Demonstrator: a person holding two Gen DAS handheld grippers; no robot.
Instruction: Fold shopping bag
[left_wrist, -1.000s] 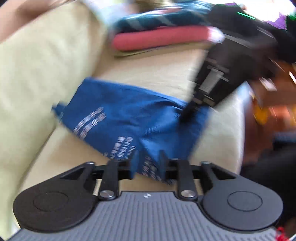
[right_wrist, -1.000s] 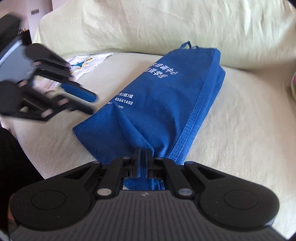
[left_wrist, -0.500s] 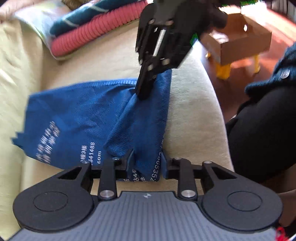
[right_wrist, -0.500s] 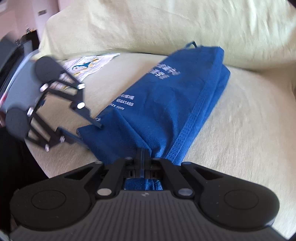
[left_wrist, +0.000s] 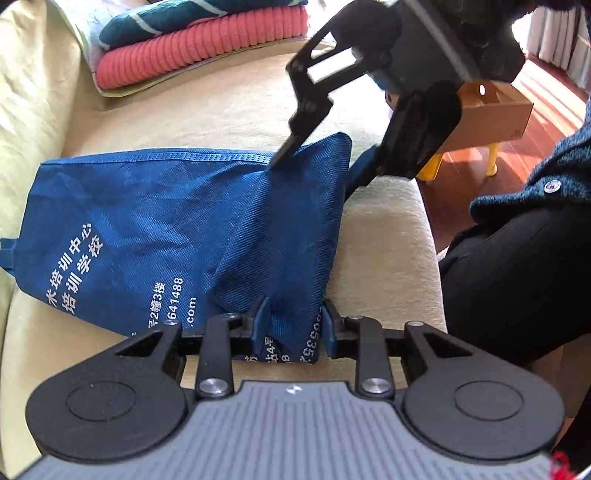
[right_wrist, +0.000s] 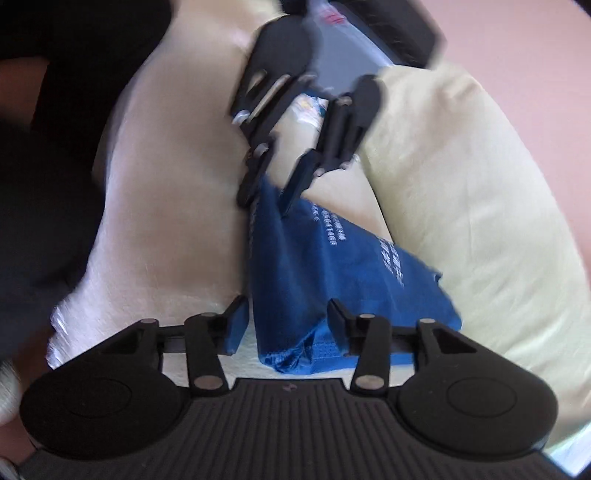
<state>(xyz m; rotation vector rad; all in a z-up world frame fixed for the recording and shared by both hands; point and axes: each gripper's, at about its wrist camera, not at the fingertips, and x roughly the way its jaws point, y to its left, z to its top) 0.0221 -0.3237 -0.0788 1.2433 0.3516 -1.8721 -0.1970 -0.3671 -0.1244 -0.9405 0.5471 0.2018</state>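
two black two-finger grippers work on one blue non-woven shopping bag (left_wrist: 177, 229) with white printed lettering, which lies on the seat of a pale yellow-green fabric sofa (left_wrist: 207, 110), close to the seat's front edge.

the left gripper (left_wrist: 293, 325) has a bunched fold of the bag's near end between its blue-padded fingers (left_wrist: 260, 321); the jaws stand partly apart with the cloth filling the gap, and both pads appear to touch the fabric. its jaws have just eased a little wider.

the right gripper (right_wrist: 286, 325) has just been opening: its jaws are now spread, and the bag's crumpled corner sits loose between them, nearer the right-hand finger, with a clear gap of sofa showing beside the left-hand pad (right_wrist: 234, 328). in the left wrist view the same gripper (left_wrist: 314, 162) comes in from above, one fingertip resting against the raised far corner of the bag and the other finger standing off beyond the bag's edge.

a stack of folded knitwear, coral-pink ribbed under dark teal striped (left_wrist: 199, 40), sits further back on the seat. a brown cardboard box (left_wrist: 491, 114) stands on the wooden floor beyond the sofa edge. the right wrist view is blurred.
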